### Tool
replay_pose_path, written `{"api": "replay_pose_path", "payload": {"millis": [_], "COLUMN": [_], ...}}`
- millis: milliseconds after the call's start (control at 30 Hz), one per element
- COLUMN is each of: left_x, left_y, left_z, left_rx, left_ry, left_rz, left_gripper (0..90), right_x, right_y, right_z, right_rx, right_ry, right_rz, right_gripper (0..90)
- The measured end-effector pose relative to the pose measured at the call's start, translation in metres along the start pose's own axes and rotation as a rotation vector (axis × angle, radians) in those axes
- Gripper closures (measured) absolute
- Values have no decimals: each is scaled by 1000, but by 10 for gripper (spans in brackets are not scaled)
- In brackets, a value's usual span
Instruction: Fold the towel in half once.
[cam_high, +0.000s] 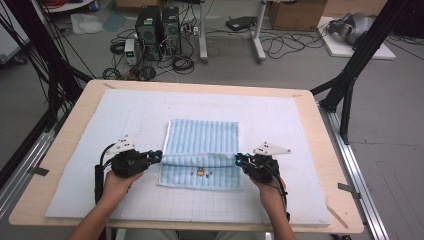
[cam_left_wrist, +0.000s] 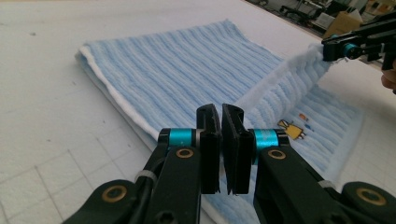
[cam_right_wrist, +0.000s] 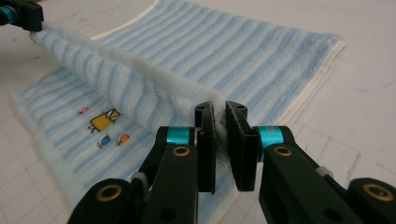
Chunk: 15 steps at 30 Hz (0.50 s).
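High view shows a light-blue striped towel lying near the middle of the table, on a white gridded mat that covers most of the wooden tabletop. The towel is partly folded: a raised fold edge runs across it from side to side, with a striped layer lying flat beyond it and a single layer nearer the person, which bears a small yellow embroidered figure.

Each end of that raised edge is pinched by a gripper. The left gripper holds the left end, its jaws pressed together on the cloth; in the left gripper view its two black pads stand almost touching, with the towel's white edge just beyond them. The right gripper holds the right end, and in the right gripper view white terry cloth is squeezed between its jaws, the fold stretching away from them, lifted off the lower layer, towards the other gripper at the top left corner of that view.

The person's forearms come in from the near edge of the table, a hand around each gripper body. Beyond the table, on the grey floor, stand two dark computer towers among tangled cables, and a cardboard box farther right.
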<state>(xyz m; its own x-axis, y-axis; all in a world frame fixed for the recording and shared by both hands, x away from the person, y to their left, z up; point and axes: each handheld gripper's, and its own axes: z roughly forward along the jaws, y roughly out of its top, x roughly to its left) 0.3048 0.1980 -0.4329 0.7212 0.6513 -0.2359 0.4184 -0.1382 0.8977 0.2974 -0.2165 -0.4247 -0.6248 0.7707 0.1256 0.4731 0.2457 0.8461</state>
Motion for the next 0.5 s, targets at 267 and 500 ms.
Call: {"api": "replay_pose_path", "payload": {"millis": [267, 500], "left_x": [-11, -15], "left_y": [-7, -11], "left_z": [-8, -17], "left_rx": [2, -7], "left_ry": [-25, -46], "left_rz": [11, 10], "left_gripper": [853, 852], "right_x": [8, 11], "right_y": [-8, -16], "right_z": [-12, -21], "right_rx": [13, 28], "right_ry": [14, 36], "right_rz": [-33, -33], "right_gripper": [827, 827]}}
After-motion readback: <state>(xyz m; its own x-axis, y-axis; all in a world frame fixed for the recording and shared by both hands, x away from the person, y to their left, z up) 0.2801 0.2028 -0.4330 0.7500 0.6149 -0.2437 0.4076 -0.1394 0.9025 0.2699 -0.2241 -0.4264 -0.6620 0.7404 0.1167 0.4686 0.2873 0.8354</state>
